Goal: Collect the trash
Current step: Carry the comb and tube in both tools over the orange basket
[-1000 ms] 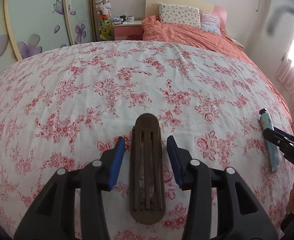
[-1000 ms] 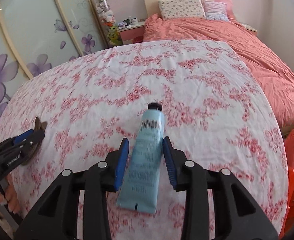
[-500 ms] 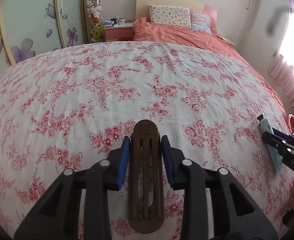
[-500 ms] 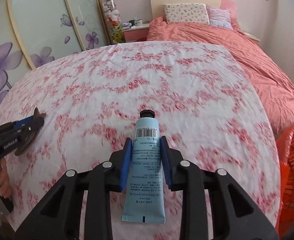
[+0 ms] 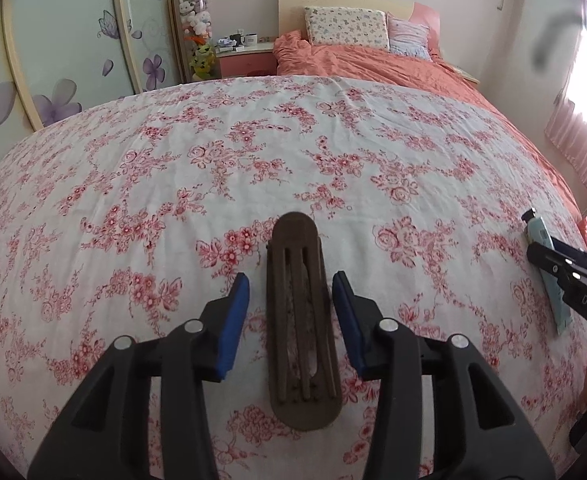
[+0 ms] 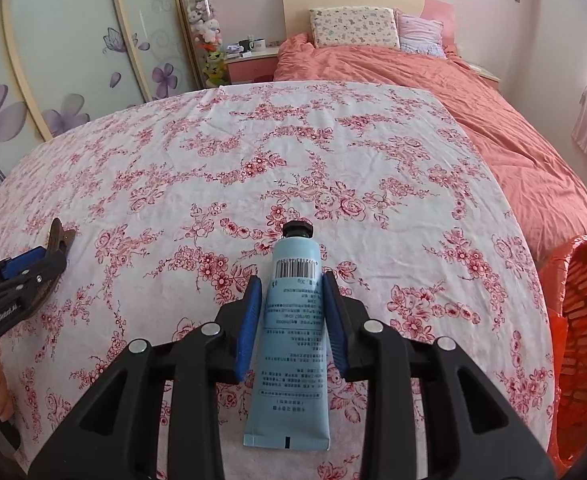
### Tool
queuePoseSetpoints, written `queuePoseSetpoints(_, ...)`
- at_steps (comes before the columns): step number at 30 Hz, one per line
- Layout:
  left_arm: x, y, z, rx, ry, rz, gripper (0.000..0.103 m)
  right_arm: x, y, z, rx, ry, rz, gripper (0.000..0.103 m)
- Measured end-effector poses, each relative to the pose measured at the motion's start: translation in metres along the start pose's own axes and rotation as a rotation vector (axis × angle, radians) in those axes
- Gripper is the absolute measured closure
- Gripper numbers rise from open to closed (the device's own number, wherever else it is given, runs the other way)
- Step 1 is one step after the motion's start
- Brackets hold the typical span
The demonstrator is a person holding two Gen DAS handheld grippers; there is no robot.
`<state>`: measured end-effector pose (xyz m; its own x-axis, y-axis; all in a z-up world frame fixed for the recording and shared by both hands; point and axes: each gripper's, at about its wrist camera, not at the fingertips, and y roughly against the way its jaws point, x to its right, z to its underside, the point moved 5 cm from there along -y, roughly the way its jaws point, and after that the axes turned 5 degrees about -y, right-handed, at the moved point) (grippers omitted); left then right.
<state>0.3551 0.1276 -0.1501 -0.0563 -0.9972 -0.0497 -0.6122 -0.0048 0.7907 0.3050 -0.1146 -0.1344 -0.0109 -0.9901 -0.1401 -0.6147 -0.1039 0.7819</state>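
On the left, the left gripper (image 5: 290,308) straddles the brown hair clip (image 5: 300,320) on the floral bedspread (image 5: 253,152), jaws opening, pads clear; centre it, then squeeze its long sides. The clip runs lengthwise between the fingers, rounded tip pointing away toward the headboard. On the right, the right gripper (image 6: 292,316) is opening slightly around the blue tube (image 6: 293,340), which lies cap-away beside the orange basket (image 6: 585,320).

Left gripper (image 5: 290,294): angled down over the floral bedspread (image 5: 253,152), jaws opening, pads clear either side. Right gripper (image 6: 292,300): likewise angled, jaws opening, pads close alongside the blue tube (image 6: 293,332).
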Motion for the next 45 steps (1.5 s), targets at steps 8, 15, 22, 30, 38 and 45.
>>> queuePoseSetpoints(8,0.002,0.006,0.007,0.006,-0.004,0.000,0.065,-0.001,0.002,0.003,0.001,0.005,0.014,0.070)
queuePoseSetpoints(15,0.000,0.006,0.008,0.007,0.008,0.000,0.068,0.001,0.001,0.002,0.004,-0.003,0.033,0.071)
queuePoseSetpoints(22,0.000,-0.001,-0.001,0.004,0.002,-0.026,0.070,0.002,-0.002,-0.002,0.007,0.004,0.045,0.074)
queuePoseSetpoints(30,0.000,0.000,-0.001,0.003,0.003,-0.036,0.069,0.005,0.001,0.000,0.007,-0.001,0.056,0.074)
queuePoseSetpoints(38,0.002,0.003,0.001,0.006,0.007,-0.036,0.071,0.010,0.005,0.001,0.012,-0.036,0.018,0.075)
queuePoseSetpoints(45,0.003,0.020,-0.002,0.048,0.011,-0.005,0.071,0.019,0.022,0.003,0.046,-0.079,-0.019,0.075)
